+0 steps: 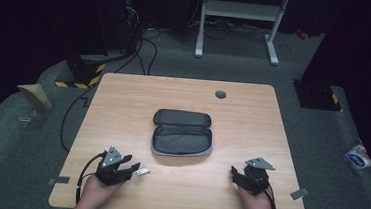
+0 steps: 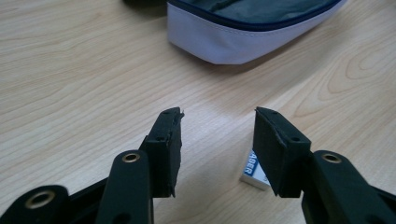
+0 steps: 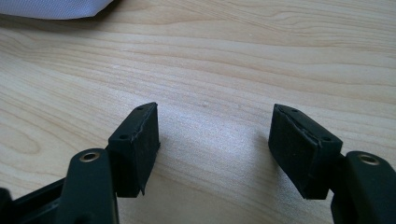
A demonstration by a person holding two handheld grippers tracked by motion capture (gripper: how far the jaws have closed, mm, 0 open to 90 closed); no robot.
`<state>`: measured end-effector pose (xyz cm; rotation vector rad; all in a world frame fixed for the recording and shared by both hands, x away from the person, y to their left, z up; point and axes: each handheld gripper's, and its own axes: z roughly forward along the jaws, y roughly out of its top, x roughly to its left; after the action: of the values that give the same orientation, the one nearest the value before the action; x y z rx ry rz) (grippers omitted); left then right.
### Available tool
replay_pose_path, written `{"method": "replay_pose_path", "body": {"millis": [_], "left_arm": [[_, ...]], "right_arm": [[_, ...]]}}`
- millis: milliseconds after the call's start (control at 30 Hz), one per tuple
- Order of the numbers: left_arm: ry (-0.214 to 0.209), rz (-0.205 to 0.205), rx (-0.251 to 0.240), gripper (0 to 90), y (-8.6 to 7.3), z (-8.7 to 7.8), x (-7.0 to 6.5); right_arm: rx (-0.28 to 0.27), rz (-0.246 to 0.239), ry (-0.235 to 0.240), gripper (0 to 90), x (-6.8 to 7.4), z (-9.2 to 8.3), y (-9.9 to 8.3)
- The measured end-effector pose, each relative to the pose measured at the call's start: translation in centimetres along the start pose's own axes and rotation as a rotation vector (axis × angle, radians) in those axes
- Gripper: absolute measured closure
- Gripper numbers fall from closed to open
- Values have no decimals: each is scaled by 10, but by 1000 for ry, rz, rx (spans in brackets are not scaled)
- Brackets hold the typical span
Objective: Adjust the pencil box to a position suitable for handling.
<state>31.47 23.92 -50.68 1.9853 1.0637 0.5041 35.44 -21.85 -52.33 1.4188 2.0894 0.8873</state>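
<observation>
Light wooden table (image 1: 124, 94) holds an open dark grey fabric zip pouch with a pale lilac outer shell (image 1: 181, 133) at its middle, lying flat, both halves spread. Small white rectangular eraser with a blue printed sleeve (image 1: 142, 171) lies on the wood near the front left, well short of the pouch, just beside the tips of the left gripper (image 1: 129, 169).

Left gripper, in the left hand (image 1: 97, 190), points toward the pouch. In the left gripper view its jaws stand apart with bare wood between them; the eraser (image 2: 254, 169) sits low, partly hidden behind one jaw, not pinched. Contact with that jaw cannot be told. Pouch edge (image 2: 233, 35) lies ahead.

Right gripper (image 1: 235, 174), in the right hand (image 1: 256, 205), rests at the front right, well apart from the pouch. Its jaws gape wide over plain table (image 3: 215, 70), nothing between them. A corner of pale fabric (image 3: 56, 7) shows at the upper edge.
</observation>
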Motion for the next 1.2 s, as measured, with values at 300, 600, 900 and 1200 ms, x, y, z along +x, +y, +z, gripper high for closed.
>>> {"method": "replay_pose_path", "body": {"millis": [300,600,900,1200], "left_arm": [[-68,22,35,493,0,8,-8],[-98,53,77,489,-4,15,-18],[-67,118,79,549,-9,20,-23],[-79,118,65,606,-10,20,-22]], "right_arm": [[0,-3,1,334,0,0,0],[0,-3,1,334,0,0,0],[-1,3,-7,338,1,0,0],[-3,6,-8,338,1,1,1]]}}
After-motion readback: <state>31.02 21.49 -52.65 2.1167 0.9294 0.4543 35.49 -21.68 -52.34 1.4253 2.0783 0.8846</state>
